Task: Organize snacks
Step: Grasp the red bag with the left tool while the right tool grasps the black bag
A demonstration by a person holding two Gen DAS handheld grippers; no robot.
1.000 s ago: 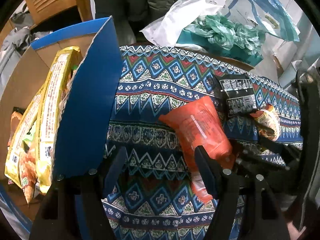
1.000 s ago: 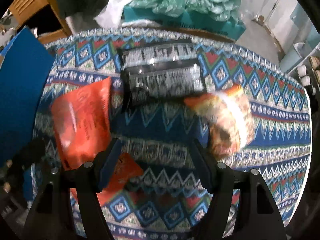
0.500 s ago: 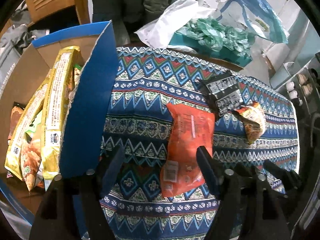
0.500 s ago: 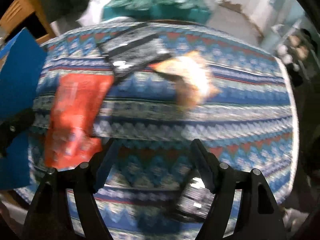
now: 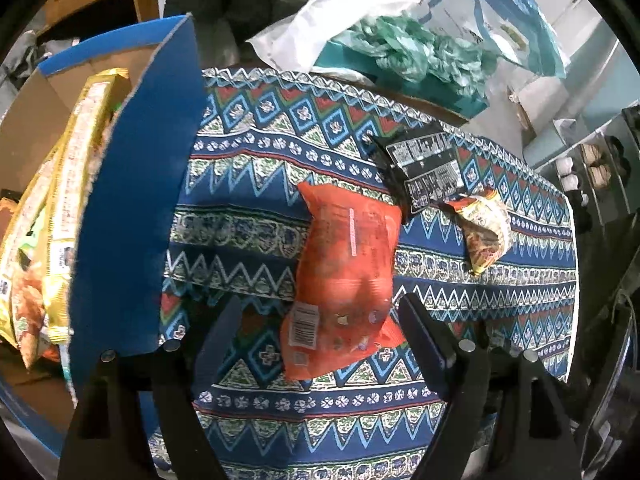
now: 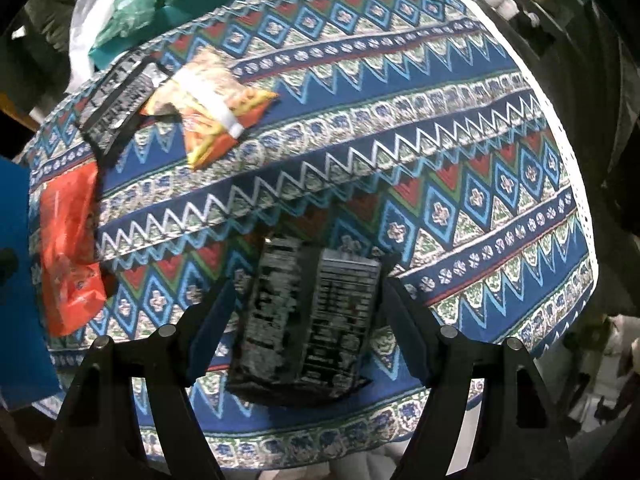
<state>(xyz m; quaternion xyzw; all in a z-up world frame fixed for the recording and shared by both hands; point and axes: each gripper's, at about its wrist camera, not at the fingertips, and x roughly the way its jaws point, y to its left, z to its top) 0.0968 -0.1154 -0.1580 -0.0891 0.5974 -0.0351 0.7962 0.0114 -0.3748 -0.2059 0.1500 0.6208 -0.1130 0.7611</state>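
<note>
Both grippers point steeply down, jaws spread.
Left gripper (image 5: 320, 320) has just been opening further, bag between its jaws; right gripper (image 6: 308, 308) open wide.

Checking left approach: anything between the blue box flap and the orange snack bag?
Nothing: only bare patterned tablecloth between blue box flap and orange snack bag, in the left wrist view.

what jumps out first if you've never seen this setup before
The loud blue, red and green patterned tablecloth fills both views. On it, a bright orange snack bag lies lengthwise between the open fingers of the left gripper, and a black packet lies between those of the right gripper. At the left edge stands a blue cardboard box already stuffed with yellow snack bags.
</note>
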